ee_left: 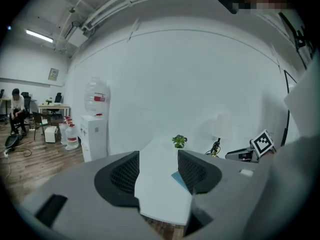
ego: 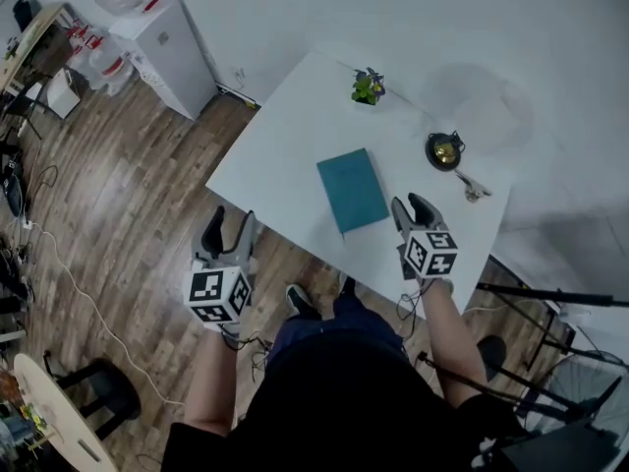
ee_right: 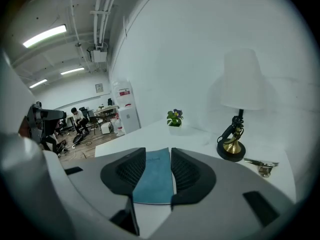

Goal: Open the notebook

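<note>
Your closed teal rectangular notebook (ego: 353,191) lies flat mid-way across the white table (ego: 285,136). Your right gripper (ego: 410,205) hovers over the table's near edge, jaws apart. Your left gripper (ego: 233,217), likewise apart, hangs beyond that edge.

Head view looks steeply down on the table (ego: 285,146) — both gripper views skim low across it, sharing the notebook (ee_right: 152,178).

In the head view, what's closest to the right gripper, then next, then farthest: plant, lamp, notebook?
1. Notebook, just left of the right gripper.
2. Lamp, ahead, slightly right.
3. Plant, far back, left of the lamp.
</note>
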`<state>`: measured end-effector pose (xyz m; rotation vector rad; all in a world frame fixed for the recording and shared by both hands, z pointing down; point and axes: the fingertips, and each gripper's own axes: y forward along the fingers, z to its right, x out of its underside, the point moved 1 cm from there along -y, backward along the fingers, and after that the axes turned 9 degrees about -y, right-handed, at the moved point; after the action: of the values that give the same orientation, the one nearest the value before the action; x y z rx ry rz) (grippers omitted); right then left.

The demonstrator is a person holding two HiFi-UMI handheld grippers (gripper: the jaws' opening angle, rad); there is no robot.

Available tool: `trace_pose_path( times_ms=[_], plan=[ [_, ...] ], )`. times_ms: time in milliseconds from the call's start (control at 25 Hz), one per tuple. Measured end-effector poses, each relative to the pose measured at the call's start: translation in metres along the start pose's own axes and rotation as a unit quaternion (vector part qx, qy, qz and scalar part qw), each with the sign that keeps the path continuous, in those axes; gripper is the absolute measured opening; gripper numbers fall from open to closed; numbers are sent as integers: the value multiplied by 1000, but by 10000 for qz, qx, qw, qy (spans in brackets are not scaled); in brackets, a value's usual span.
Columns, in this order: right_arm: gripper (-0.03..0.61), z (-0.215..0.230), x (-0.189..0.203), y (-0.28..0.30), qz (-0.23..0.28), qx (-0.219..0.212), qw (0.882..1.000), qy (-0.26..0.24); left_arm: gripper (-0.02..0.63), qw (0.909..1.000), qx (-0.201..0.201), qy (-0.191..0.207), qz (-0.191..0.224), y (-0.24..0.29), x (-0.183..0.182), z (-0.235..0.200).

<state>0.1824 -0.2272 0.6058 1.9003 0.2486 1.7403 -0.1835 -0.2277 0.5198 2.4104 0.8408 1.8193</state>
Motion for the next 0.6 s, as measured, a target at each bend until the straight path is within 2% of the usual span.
trace_pose_path(
  times_ms=[280, 600],
  plan=[
    [166, 15, 33, 44, -417, -419, 9981, 155, 239, 9990, -416, 15, -150, 7, 10, 10],
    [166, 19, 82, 87, -955, -861, 9916, 123, 239, 9970, -656, -17, -415, 23, 30, 22]
  ],
)
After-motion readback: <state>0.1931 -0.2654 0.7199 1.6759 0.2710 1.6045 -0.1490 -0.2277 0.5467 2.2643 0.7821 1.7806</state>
